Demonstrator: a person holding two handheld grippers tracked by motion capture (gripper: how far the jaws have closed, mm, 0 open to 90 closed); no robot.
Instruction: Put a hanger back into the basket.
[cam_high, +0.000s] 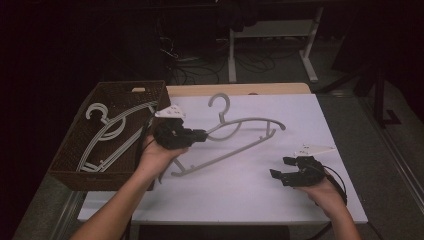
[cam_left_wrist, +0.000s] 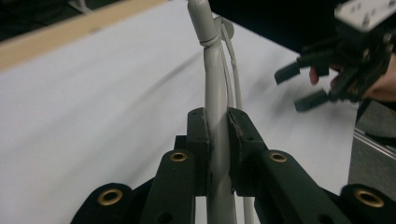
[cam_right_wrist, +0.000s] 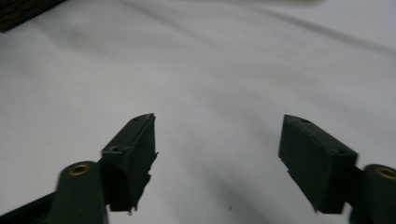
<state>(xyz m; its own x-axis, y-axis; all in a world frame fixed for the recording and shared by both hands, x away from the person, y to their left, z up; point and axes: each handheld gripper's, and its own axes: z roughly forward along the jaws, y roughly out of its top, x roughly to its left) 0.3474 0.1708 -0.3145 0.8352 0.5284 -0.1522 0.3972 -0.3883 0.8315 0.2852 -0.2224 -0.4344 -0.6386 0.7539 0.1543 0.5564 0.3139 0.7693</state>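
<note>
1. The grey hanger (cam_high: 235, 137) sits mid-frame, its long axis slanting from lower left to upper right, hook up.
2. My left hand-held gripper (cam_high: 200, 135) clamps its left shoulder.
3. My right hand-held gripper (cam_high: 281, 167), jaws apart and empty, waits at lower right.
4. The basket (cam_high: 75, 145) lies at far left, nearest my left hand.

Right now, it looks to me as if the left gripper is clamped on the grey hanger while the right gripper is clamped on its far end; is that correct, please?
Not quite. The left gripper is clamped on the grey hanger, but the right gripper holds nothing: in the right gripper view its jaws stand wide apart over the bare white table, and the high view shows it away from the hanger.
</note>
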